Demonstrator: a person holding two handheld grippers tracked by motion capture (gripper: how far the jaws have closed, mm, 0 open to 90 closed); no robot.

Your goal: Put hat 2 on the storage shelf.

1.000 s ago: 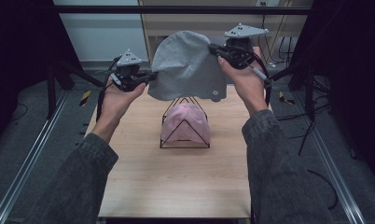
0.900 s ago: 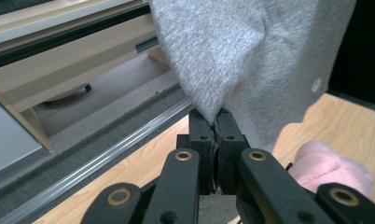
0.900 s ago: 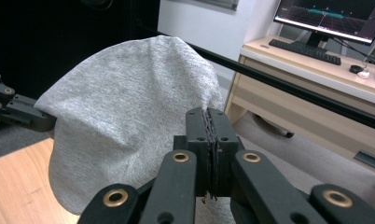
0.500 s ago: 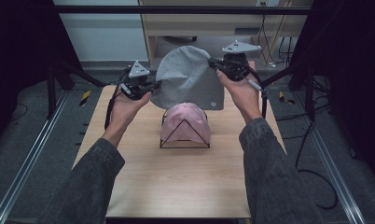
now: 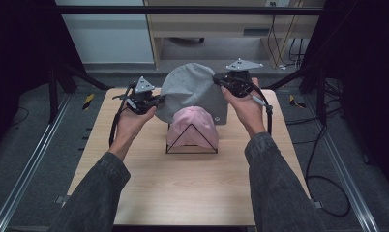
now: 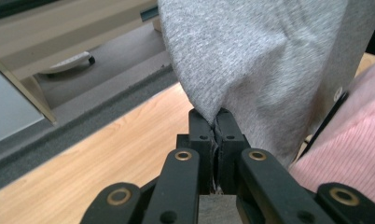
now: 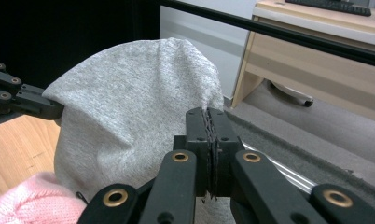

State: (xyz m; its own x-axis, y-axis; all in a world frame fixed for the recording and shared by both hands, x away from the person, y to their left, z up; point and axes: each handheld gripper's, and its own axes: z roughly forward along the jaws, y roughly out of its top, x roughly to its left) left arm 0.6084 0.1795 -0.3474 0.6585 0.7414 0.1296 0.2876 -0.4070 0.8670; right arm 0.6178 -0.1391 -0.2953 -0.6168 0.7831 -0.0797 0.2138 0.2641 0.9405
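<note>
The person holds a grey hat (image 5: 195, 94) in the air, stretched between the 2 grippers, above and just behind a pink hat (image 5: 192, 126) that already sits on a black wire stand (image 5: 191, 140) on the bench (image 5: 192, 188).

The left gripper (image 5: 156, 100) has its fingers (image 6: 200, 133) pressed together on the lower left edge of the grey hat; in the left gripper view the cloth comes out directly from between them. The right gripper (image 5: 220, 83) has its fingers (image 7: 220, 128) clamped on the opposite edge of the same hat, and the fabric hangs down between the 2 holds.

My judgement is that the work is to place the grey hat over the stand, on top of the pink one. The picking up and the spreading look done, because the hat is lifted and its opening faces downward. What remains is to bring it forward over the top of the stand, lower it, and release both edges. The grey hat does not yet cover the pink hat; I cannot tell if the 2 touch at the back.

As a holder, the wire stand carries 1 hat, the pink one, which covers its upper part while the triangular front frame stays visible below.
</note>
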